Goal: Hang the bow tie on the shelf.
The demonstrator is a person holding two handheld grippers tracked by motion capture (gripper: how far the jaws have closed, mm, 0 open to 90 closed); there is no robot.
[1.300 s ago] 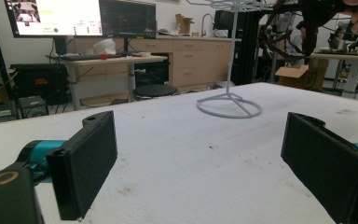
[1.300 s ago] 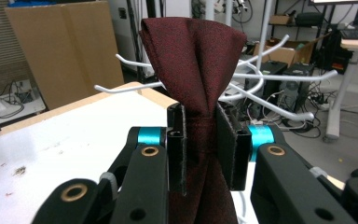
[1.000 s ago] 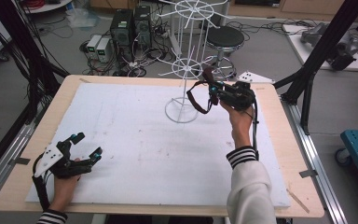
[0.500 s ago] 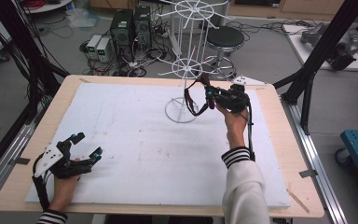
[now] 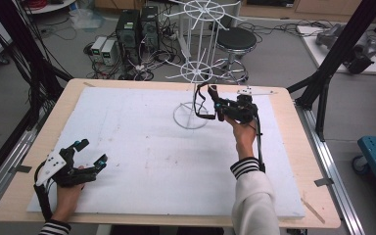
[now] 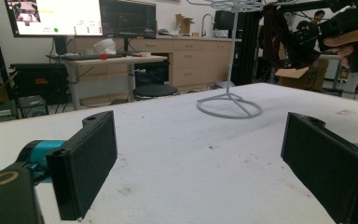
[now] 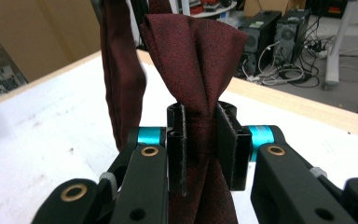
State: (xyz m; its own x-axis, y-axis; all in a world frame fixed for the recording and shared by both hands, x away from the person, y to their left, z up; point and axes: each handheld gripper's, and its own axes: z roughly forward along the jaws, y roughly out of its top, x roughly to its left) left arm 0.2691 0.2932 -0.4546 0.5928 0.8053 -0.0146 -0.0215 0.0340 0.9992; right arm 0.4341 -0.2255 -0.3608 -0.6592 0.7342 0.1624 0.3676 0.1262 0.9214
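Right claw carries a dark red tie up to the wire rack — hanging looks like the step in hand.

The right claw (image 5: 214,105) is clenched on the dark red tie (image 7: 200,60), jaws pinched tight around its gathered middle, fabric fanning out above them and a loop (image 5: 200,103) dangling just ahead, off the tabletop (image 5: 142,147). The white wire rack (image 5: 192,73) stands right beside that loop, its lower ring of spokes just above the claw's tips — so my read is the next move needs the loop lifted and threaded over a spoke before letting go. Well back toward the person, the left claw (image 5: 92,152) rests low on the tabletop, jaws spread wide, grasping nothing.
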